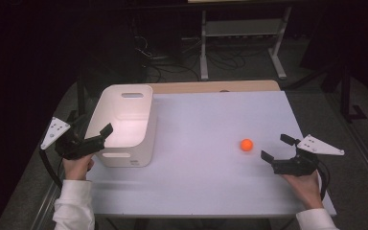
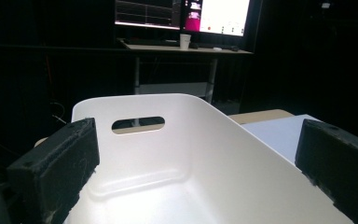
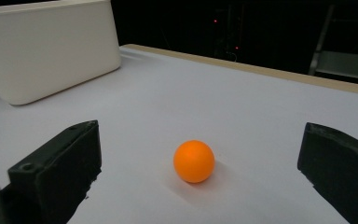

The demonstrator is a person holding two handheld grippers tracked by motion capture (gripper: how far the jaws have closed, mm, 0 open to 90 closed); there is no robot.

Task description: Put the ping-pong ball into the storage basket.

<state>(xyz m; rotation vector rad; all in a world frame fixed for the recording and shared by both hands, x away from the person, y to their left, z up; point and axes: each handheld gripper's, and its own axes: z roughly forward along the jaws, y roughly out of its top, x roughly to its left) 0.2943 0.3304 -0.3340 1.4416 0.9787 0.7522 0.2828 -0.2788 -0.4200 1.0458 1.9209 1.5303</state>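
In the high view, the orange ball [image 1: 246, 144] lies bare on the white table [image 1: 206, 182] right of centre, just beside the right gripper [image 1: 274, 147], whose jaws stand wide and empty. The left gripper [image 1: 103, 135] hangs at the white bin [image 1: 143, 139] in the left half.

In the left gripper view, wide jaws frame the bin [image 2: 205, 154], whose visible inside holds nothing.

In the right gripper view, the ball [image 3: 194, 161] sits mid-frame between wide jaws, untouched, with the bin [image 3: 46, 46] at upper left. Judging by this, nothing is done yet: grasping, carrying and dropping the ball into the bin all remain.
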